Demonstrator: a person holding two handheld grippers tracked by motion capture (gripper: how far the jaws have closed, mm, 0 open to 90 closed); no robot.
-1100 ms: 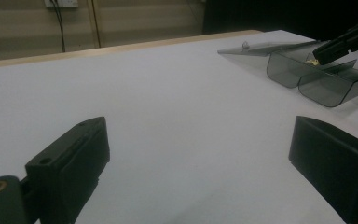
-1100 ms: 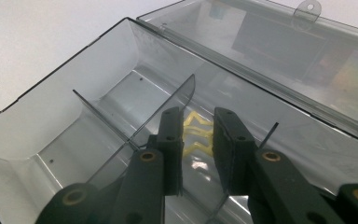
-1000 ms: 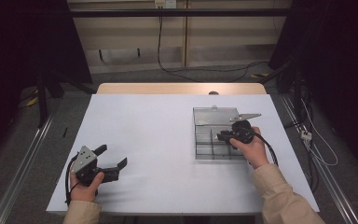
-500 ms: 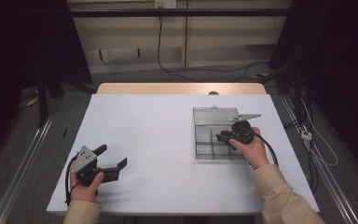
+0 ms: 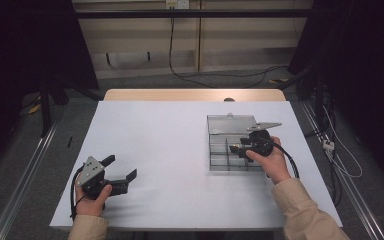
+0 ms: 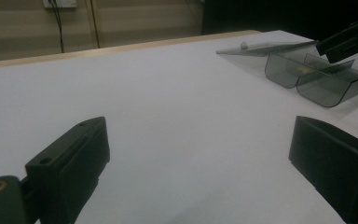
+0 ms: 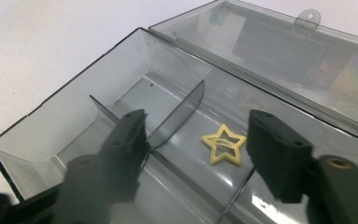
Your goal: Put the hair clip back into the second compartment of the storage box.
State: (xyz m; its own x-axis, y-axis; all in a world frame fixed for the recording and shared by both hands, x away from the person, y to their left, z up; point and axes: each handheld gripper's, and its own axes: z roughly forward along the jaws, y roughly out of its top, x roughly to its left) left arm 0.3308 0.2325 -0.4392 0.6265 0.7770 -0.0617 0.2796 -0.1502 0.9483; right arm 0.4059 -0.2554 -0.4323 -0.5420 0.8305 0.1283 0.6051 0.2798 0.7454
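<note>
Smoky clear plastic organiser box (image 7: 121, 88) sits open, lid back, a yellow star hair clip (image 7: 223, 143) in one compartment. Since a second ago hardly anything has moved: the right gripper (image 7: 196, 142) hovers, jaws apart, over the clip; the left gripper (image 5: 116, 168) rests open, empty.

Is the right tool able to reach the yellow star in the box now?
Probably yes. The lid is open, and the right tool is open above the box, with the star lying between its jaws. Nothing covers it; a divider stands close by.
</note>
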